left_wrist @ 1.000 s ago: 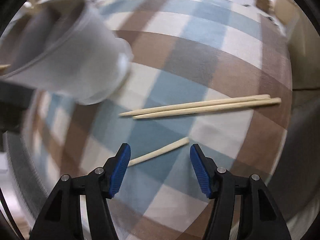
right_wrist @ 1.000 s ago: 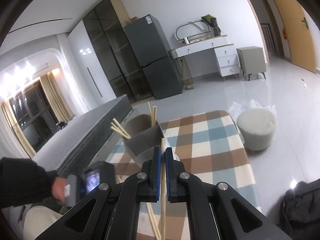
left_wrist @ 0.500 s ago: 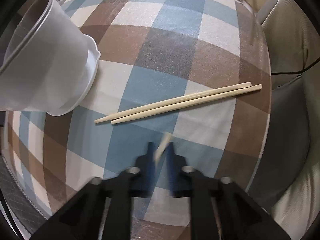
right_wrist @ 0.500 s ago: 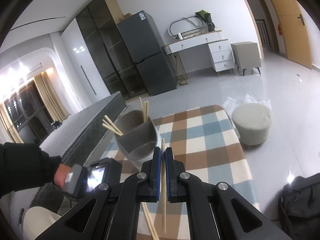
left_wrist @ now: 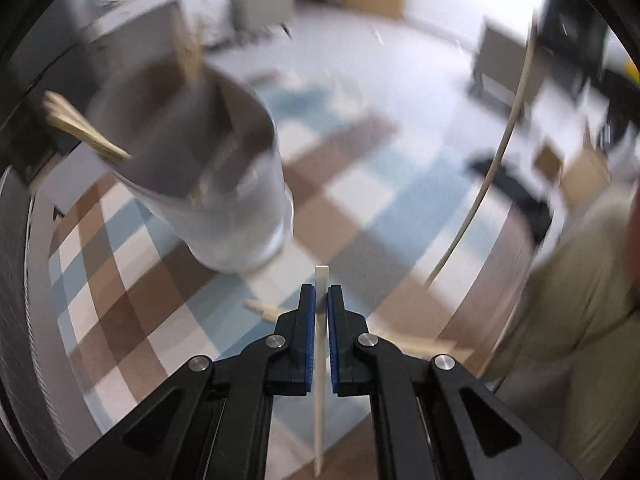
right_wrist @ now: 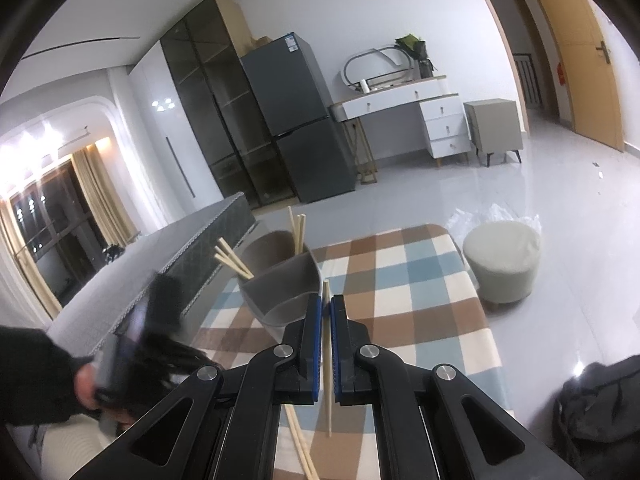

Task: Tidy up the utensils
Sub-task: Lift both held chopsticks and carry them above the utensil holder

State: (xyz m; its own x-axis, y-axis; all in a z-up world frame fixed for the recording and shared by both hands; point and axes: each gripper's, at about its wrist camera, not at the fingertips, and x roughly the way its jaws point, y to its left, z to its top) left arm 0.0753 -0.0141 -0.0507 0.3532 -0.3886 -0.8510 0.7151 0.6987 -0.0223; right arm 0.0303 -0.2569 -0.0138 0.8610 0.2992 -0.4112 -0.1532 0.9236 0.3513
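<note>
Left gripper (left_wrist: 320,300) fingers, just closed, now pinch the chopstick (left_wrist: 321,360), lifted off the checked cloth (left_wrist: 132,320).

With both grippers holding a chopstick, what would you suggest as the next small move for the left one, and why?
Probably carry the left gripper up and over the grey holder, then lower its chopstick in. Its jaws are shut on the stick, the holder stands just ahead to the left, and other chopsticks already stand inside it.
</note>
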